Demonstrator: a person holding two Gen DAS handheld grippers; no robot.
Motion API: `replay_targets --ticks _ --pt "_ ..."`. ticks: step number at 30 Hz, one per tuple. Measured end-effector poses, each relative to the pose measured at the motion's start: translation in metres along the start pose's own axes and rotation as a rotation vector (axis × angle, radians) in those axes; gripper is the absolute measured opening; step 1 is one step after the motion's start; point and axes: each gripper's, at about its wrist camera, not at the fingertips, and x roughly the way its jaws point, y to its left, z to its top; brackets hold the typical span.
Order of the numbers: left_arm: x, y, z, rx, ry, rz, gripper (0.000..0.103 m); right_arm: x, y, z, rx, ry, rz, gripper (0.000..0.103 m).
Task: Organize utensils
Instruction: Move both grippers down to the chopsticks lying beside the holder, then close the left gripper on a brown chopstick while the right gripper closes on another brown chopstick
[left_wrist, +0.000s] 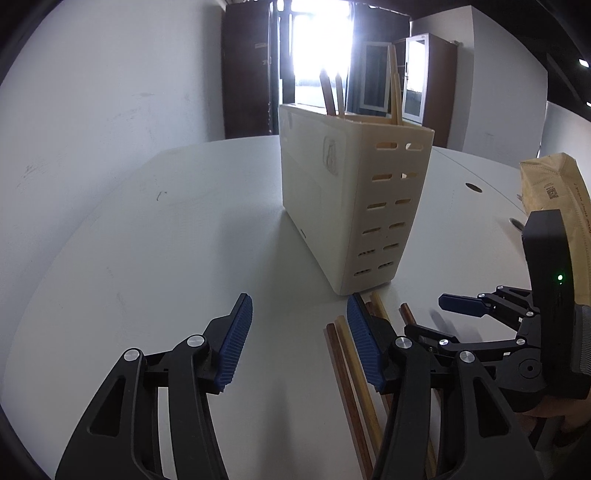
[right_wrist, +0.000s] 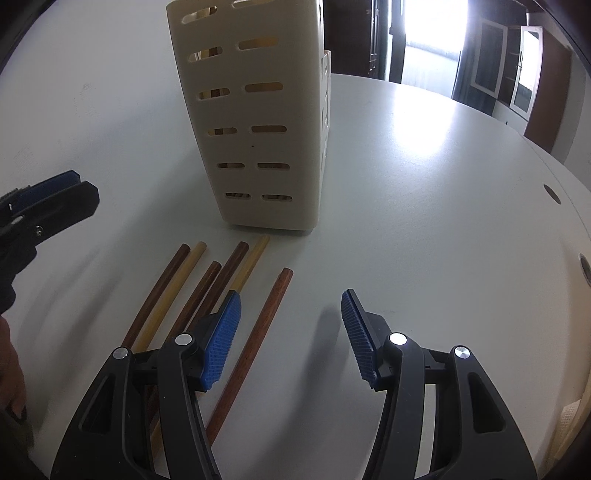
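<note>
A cream slotted utensil holder (left_wrist: 351, 206) (right_wrist: 258, 122) stands upright on the white table, with a few chopsticks (left_wrist: 394, 88) sticking out of its top. Several loose chopsticks (right_wrist: 207, 291), dark brown and pale yellow, lie in a fan on the table in front of it. My right gripper (right_wrist: 291, 295) is open low over them. The rightmost dark brown chopstick (right_wrist: 258, 332) lies between its jaws, close to the left pad, untouched. My left gripper (left_wrist: 300, 299) is open over bare table, its right finger above the leftmost chopsticks (left_wrist: 351, 373). Each gripper shows in the other's view (left_wrist: 436, 317) (right_wrist: 83, 184).
A brown paper package (left_wrist: 554, 192) lies at the table's right side. Round cable holes (right_wrist: 552, 194) sit near the far right edge. A white object (right_wrist: 569, 413) peeks in at the lower right. Dark cabinets and a bright window stand behind the table.
</note>
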Motion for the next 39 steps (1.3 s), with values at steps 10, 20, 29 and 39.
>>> replay_targets --ticks 10,20,29,39 --pt "0.034 -0.010 -0.015 0.023 0.144 -0.040 0.054 0.008 0.001 -0.010 -0.007 0.025 -0.021 0.042" --pt "0.057 -0.013 -0.025 0.048 0.208 -0.006 0.054 0.002 0.004 -0.015 -0.002 0.035 0.025 0.018" --pt "0.067 -0.009 -0.022 0.034 0.230 0.001 0.053 -0.003 0.008 -0.012 -0.015 0.044 0.044 0.016" --pt "0.072 -0.012 -0.016 0.057 0.247 -0.013 0.009 0.007 -0.009 0.003 0.011 0.059 0.069 0.008"
